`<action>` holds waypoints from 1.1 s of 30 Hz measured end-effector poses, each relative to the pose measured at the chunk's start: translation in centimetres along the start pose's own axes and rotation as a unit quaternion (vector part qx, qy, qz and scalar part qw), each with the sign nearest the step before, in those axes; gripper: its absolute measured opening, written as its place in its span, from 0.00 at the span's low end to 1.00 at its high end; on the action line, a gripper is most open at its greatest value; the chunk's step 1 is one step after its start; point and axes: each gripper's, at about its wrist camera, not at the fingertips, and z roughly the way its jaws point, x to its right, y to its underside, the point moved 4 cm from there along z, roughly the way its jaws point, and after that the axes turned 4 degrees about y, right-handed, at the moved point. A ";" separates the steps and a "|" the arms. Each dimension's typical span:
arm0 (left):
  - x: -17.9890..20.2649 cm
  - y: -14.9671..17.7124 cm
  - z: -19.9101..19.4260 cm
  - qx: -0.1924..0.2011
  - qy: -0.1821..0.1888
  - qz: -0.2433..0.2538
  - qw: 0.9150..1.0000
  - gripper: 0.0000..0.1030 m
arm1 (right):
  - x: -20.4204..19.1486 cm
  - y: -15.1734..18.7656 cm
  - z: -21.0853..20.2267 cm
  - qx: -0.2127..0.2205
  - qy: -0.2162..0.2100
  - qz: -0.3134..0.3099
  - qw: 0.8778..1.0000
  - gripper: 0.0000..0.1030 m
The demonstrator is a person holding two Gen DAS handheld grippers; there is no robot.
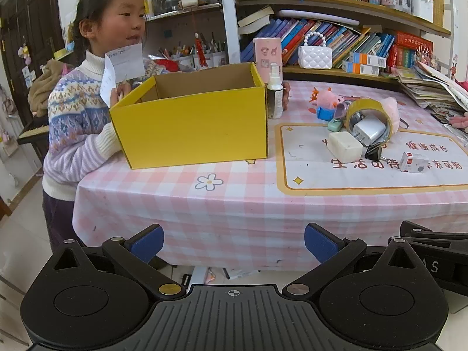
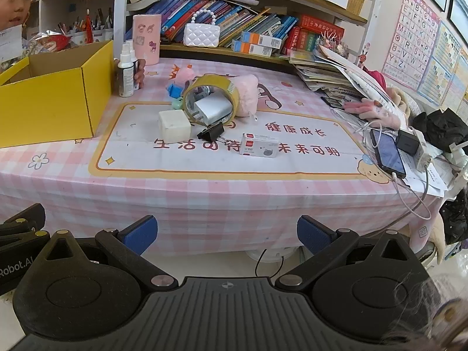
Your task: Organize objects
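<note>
Clutter for sorting lies right of the yellow cardboard box (image 1: 190, 117) on the pink checked surface (image 1: 234, 199): a tape roll (image 2: 212, 99) with a white charger (image 2: 212, 108) inside it, a white block (image 2: 174, 125), a black binder clip (image 2: 212, 132) and a small white carton (image 2: 259, 145). I hold my left gripper (image 1: 234, 244) and right gripper (image 2: 227, 235) level, short of the surface's near edge, jaws wide apart, holding nothing.

Box (image 1: 190, 125): yellow outside, plain brown inside. Tabletop (image 1: 234, 204): pink-and-white check cloth, flower print; white panel with a yellow border and red characters. Tape roll (image 2: 212, 99): yellowish-brown. Charger (image 2: 212, 108): white. Binder clip (image 2: 211, 132): black. Plush toys (image 2: 247, 93): pink. Hand-held gripper fingers (image 2: 140, 234): blue pads on black arms.
</note>
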 end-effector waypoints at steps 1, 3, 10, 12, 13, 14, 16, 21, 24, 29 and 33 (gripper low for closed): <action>0.0 0.0 0.0 0.000 0.000 0.000 1.000 1.00 | 0.0 0.0 0.0 0.000 0.000 0.000 1.000 1.00; -0.1 0.0 0.1 -0.001 0.001 -0.002 1.000 1.00 | -0.1 -0.1 0.1 0.000 0.000 -0.001 1.000 1.00; -0.4 -0.1 0.5 -0.005 0.001 -0.003 1.000 1.00 | -0.5 -0.3 0.4 -0.002 0.000 -0.005 1.000 1.00; -0.4 0.0 0.6 -0.009 0.002 -0.003 1.000 1.00 | -0.5 -0.3 0.5 -0.004 0.001 -0.006 1.000 1.00; -0.4 0.0 0.7 -0.011 0.003 -0.003 1.000 1.00 | -0.6 -0.3 0.5 -0.007 0.001 -0.007 1.000 1.00; -0.5 0.0 0.9 -0.013 0.005 -0.003 1.000 1.00 | -0.7 -0.3 0.7 -0.009 0.002 -0.007 1.000 1.00; -0.5 0.0 1.0 -0.014 0.005 -0.003 1.000 1.00 | -0.8 -0.3 0.9 -0.011 0.002 -0.007 1.000 1.00; -0.6 0.1 1.3 -0.018 0.011 -0.009 1.000 1.00 | -0.9 -0.3 1.0 -0.011 0.003 -0.007 1.000 1.00; -0.5 0.2 1.5 -0.023 0.021 -0.012 0.999 1.00 | -0.9 -0.2 1.2 -0.016 0.004 -0.007 1.000 1.00; 0.0 0.2 2.3 -0.033 0.034 -0.014 0.999 1.00 | -0.3 0.0 1.7 -0.025 0.008 -0.003 1.000 1.00; 1.0 -0.3 3.1 -0.038 0.040 -0.014 0.998 1.00 | 0.4 -0.2 2.4 -0.029 0.010 0.002 1.000 1.00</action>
